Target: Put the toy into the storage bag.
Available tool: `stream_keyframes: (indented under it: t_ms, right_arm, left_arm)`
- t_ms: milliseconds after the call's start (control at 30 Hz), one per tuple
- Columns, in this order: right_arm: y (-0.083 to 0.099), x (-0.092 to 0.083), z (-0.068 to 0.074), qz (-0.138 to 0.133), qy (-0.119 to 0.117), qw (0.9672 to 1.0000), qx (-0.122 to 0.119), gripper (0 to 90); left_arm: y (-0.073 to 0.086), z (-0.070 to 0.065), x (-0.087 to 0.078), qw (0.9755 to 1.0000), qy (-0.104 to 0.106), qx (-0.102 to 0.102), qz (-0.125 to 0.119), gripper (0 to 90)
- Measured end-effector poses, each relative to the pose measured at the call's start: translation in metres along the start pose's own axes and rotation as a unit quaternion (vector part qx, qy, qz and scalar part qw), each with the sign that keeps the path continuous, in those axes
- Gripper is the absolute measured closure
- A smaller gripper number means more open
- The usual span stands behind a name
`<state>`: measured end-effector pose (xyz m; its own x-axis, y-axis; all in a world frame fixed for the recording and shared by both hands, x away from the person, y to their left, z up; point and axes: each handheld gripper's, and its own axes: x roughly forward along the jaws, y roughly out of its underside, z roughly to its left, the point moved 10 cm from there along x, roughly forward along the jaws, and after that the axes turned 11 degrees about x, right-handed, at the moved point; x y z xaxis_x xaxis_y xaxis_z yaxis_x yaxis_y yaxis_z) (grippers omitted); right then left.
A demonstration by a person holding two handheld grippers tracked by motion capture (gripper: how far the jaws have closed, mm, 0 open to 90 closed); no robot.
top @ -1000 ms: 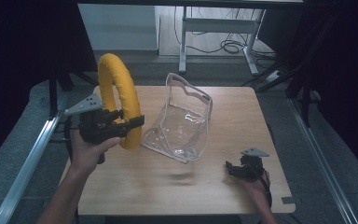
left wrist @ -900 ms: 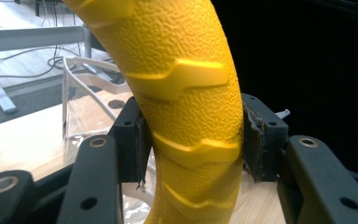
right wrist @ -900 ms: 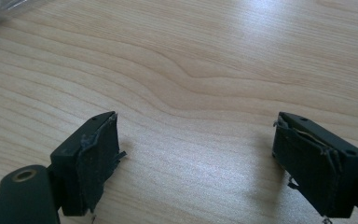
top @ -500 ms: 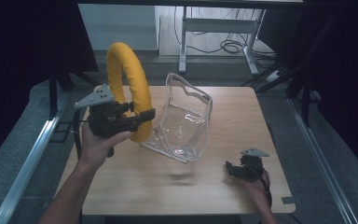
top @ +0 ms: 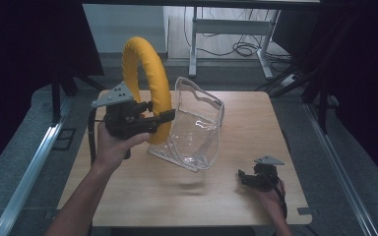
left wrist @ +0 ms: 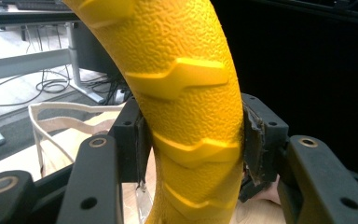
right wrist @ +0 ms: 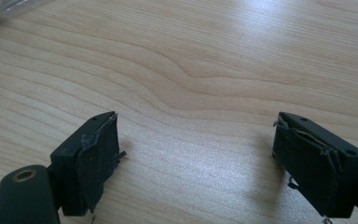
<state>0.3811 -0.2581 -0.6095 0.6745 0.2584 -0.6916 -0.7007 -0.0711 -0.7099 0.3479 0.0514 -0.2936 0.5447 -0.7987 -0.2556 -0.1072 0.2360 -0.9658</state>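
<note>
A thick yellow ring [top: 147,83] with raised tread marks stands upright in the air over the table's left side. My left gripper [top: 163,117] is shut on its lower right arc; in the left gripper view both pads press the yellow ring [left wrist: 191,112] from either side. A clear plastic pouch [top: 194,125] with a pale trim stands open just right of the ring, and its rim [left wrist: 65,109] shows behind the jaws. My right gripper [top: 243,177] rests on the table near the front right, open, with bare wood between its pads [right wrist: 98,163].
The wooden table [top: 256,118] has bare room behind and right of the pouch. A metal rail [top: 29,167] runs along the floor at the left. A desk frame and cables [top: 236,46] stand beyond the far edge.
My left gripper has carried the yellow ring up and to the right, closer to the pouch. The right gripper has stayed where it was.
</note>
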Motion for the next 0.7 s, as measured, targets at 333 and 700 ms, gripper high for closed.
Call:
stream_keyframes:
  t_ms: [333,700]
  right_arm:
    - [0.000,0.000,0.000,-0.001,0.000,1.0000,-0.001,14.7]
    - [0.000,0.000,0.000,0.000,0.001,1.0000,0.001,14.7]
  left_arm:
    - [-0.007,-0.008,0.008,0.9999,0.011,0.005,-0.002,49.1]
    - [-0.018,-0.017,0.017,0.9996,0.022,0.015,-0.004,49.1]
